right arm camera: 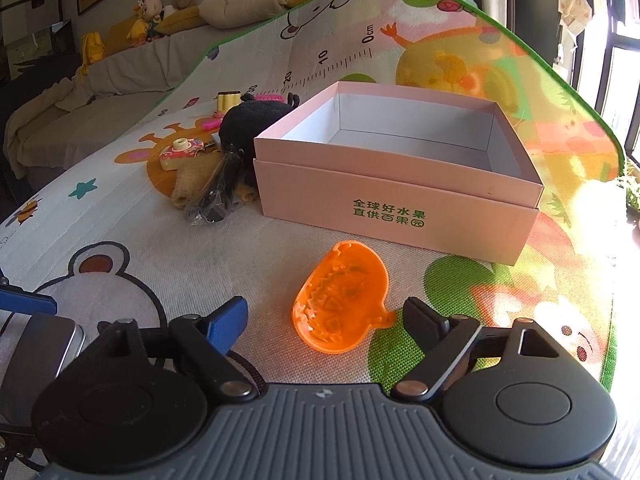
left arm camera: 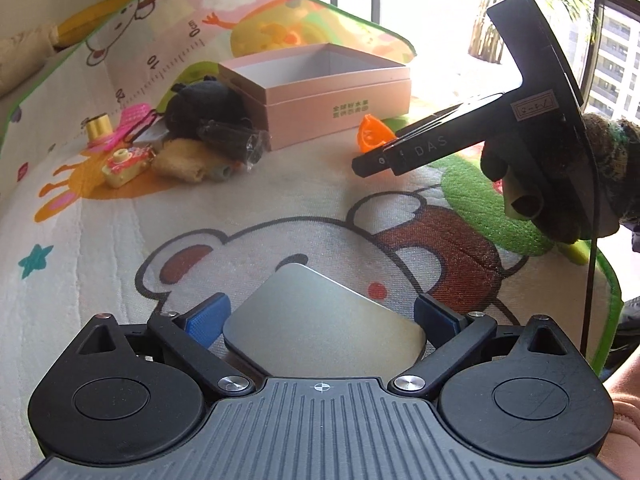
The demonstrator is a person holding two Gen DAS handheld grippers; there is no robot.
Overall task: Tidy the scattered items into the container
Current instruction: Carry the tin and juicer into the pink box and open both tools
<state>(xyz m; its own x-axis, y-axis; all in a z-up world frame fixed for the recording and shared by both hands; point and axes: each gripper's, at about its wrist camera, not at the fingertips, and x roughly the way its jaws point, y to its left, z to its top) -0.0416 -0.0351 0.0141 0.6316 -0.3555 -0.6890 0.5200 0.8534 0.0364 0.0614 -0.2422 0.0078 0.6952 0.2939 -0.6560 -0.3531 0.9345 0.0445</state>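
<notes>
An open pink box (right arm camera: 400, 208) stands on the cartoon play mat; its inside shows only white card. An orange, toothed plastic shell (right arm camera: 340, 300) lies in front of it, between the fingers of my right gripper (right arm camera: 326, 316), whose pads stand clear of it, so the gripper is open. From the left wrist view, the right gripper (left arm camera: 372, 160) hovers by the orange shell (left arm camera: 374, 134) near the box (left arm camera: 336, 96). My left gripper (left arm camera: 324, 316) is shut on a flat grey tin (left arm camera: 320, 320), seen also as a tin (right arm camera: 40, 344) at the lower left.
Left of the box lies a pile: a black plush (right arm camera: 248, 120), a toy camera (right arm camera: 180, 152), a gold cylinder (right arm camera: 228, 100), a pink comb (left arm camera: 136, 118), a tan plush (left arm camera: 180, 160) and a clear-wrapped black item (right arm camera: 216, 196). A sofa with soft toys (right arm camera: 148, 20) lies beyond the mat.
</notes>
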